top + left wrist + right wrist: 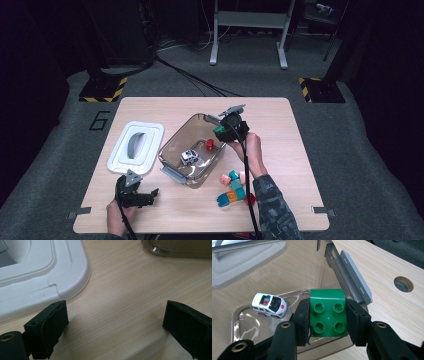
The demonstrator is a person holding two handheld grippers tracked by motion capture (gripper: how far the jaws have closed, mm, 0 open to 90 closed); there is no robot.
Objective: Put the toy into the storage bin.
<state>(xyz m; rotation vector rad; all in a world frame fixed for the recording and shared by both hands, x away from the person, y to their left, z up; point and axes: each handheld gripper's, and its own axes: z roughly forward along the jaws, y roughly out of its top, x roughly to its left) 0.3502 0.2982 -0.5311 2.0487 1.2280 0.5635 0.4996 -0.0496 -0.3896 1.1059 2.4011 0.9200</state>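
Held a green four-stud brick between the pads of the right claw, closed only as far as the brick's width, over the near rim of the clear plastic bin, at about 1 o'clock from the bin's middle in the high view. Could have dropped outside the wall if released too soon, since the brick hung close to the grey latch; could also have struck the toy police car lying at 9 o'clock from the brick. Rested the left claw wide open and empty on the surface, just beside the white lid.

Showed, from the high view, a red brick inside the bin and a loose heap of bricks, perhaps six, at 5 o'clock from it. Gave, from the right claw's view, the stud pattern and pad contact.
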